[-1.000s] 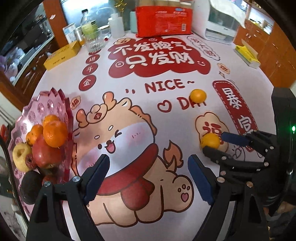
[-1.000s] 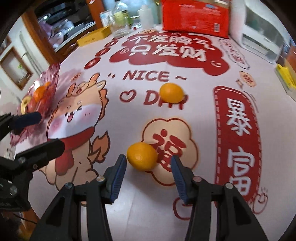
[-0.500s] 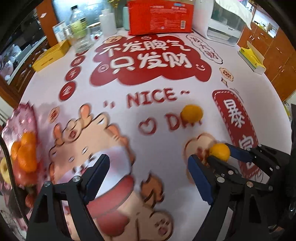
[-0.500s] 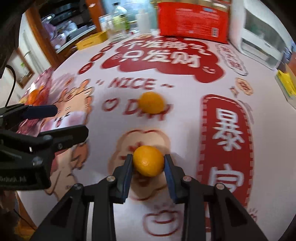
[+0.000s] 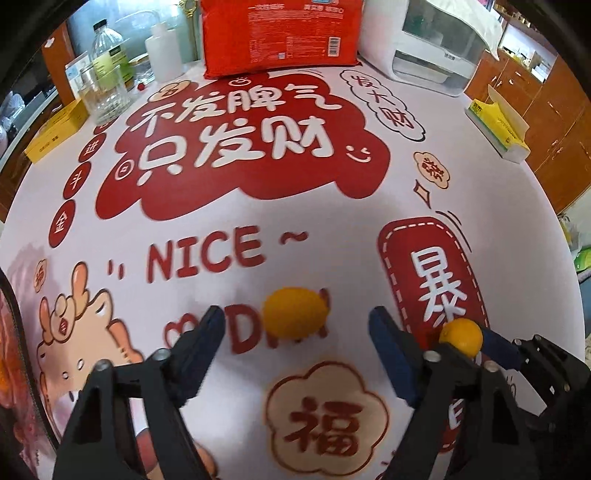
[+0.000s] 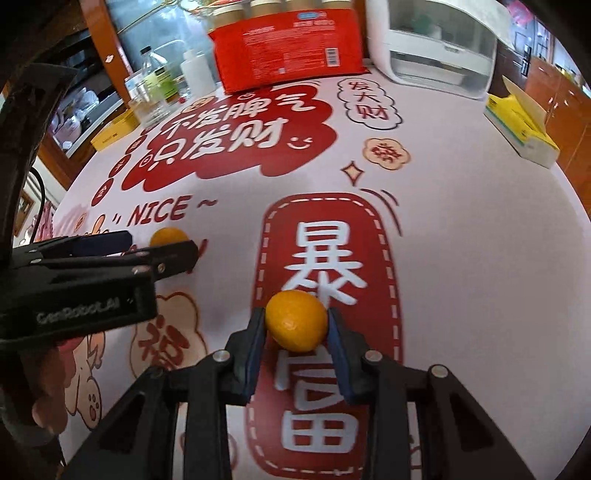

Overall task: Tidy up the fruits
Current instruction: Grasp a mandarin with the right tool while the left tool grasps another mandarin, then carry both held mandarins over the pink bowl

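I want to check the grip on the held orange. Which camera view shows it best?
The right wrist view: the held orange sits centred and large between the right gripper's fingers, both pressing on its sides. The left wrist view shows it only small at the right edge, partly hidden behind the left gripper's finger.

1. Your right gripper (image 6: 296, 334) is matt black plastic with blue pads, clamping an orange (image 6: 296, 320) with a waxy, faintly dimpled skin.
2. The printed tablecloth (image 5: 332, 229) looks smooth, maybe vinyl.
3. The red pack (image 5: 280, 35) is glossy film.
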Demonstrator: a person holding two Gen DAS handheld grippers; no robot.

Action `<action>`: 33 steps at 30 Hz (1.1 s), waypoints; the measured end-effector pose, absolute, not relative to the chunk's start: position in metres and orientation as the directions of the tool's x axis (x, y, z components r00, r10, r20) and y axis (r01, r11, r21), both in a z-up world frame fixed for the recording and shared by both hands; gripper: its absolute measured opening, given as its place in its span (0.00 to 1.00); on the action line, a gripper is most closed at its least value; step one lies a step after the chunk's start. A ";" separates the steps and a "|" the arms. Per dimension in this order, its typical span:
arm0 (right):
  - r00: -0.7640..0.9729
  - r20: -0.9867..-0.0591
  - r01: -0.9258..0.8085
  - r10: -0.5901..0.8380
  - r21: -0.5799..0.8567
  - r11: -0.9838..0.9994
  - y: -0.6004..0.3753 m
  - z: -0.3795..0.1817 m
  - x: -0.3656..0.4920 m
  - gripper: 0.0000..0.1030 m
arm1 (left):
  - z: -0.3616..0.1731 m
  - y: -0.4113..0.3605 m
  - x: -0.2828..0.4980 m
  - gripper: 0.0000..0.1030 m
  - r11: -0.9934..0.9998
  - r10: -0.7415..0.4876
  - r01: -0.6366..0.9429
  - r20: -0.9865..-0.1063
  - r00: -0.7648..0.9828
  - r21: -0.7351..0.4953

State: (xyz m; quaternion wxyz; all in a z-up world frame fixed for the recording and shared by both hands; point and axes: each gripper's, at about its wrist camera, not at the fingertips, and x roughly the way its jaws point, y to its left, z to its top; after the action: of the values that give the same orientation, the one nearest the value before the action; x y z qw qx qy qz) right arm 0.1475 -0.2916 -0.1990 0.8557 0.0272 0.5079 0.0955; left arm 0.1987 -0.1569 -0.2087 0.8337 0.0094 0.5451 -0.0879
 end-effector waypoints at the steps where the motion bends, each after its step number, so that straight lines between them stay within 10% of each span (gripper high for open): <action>1: 0.466 -0.864 -0.131 0.193 0.148 0.980 -0.294 -0.199 0.148 0.32 | -0.210 -0.160 0.200 0.60 0.984 -0.137 0.159 -0.911 0.389 -0.080; 7: 0.469 -0.861 -0.120 0.199 0.161 0.980 -0.303 -0.200 0.150 0.32 | -0.218 -0.167 0.204 0.36 0.988 -0.109 0.144 -0.919 0.378 -0.058; 33: 0.432 -0.865 -0.185 0.255 0.192 0.964 -0.242 -0.185 0.104 0.32 | -0.188 -0.097 0.120 0.35 0.982 -0.121 0.179 -0.917 0.380 -0.056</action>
State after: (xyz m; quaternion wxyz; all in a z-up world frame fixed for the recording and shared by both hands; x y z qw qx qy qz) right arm 0.1036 -0.2419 -0.1854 0.8456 0.0338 0.5166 0.1303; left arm 0.1202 -0.0965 -0.1876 0.8303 0.0261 0.5493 -0.0904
